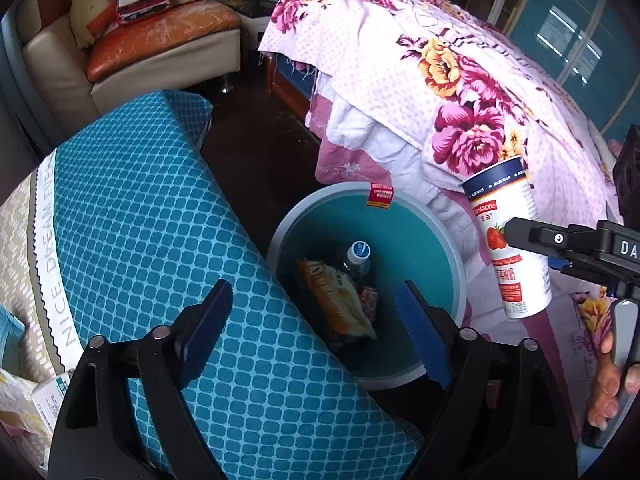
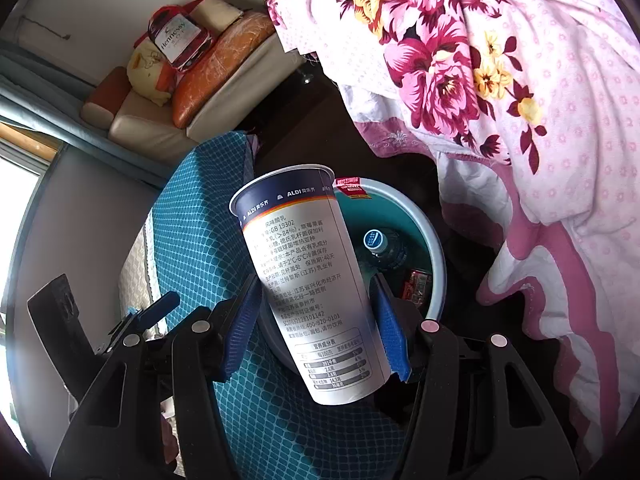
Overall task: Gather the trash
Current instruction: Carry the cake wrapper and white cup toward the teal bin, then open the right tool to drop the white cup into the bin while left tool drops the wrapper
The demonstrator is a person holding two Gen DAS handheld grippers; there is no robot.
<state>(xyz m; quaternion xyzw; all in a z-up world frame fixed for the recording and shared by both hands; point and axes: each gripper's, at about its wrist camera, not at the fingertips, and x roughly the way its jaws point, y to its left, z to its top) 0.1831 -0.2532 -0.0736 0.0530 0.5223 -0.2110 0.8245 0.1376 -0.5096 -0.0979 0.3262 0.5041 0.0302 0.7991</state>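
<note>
One cup (image 2: 316,292) sits pinched in the right claw (image 2: 316,316), ready for the bin (image 2: 436,264) at 1 o'clock; left claw (image 1: 316,324) gapes, holding nothing

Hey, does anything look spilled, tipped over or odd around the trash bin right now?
Nothing spilled. The yogurt cup is tilted, but the right gripper is holding it by the bin, which already holds a bottle.

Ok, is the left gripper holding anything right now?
No: in the left wrist view the left gripper is open and empty above the trash bin, while the right gripper holds the yogurt cup.
</note>
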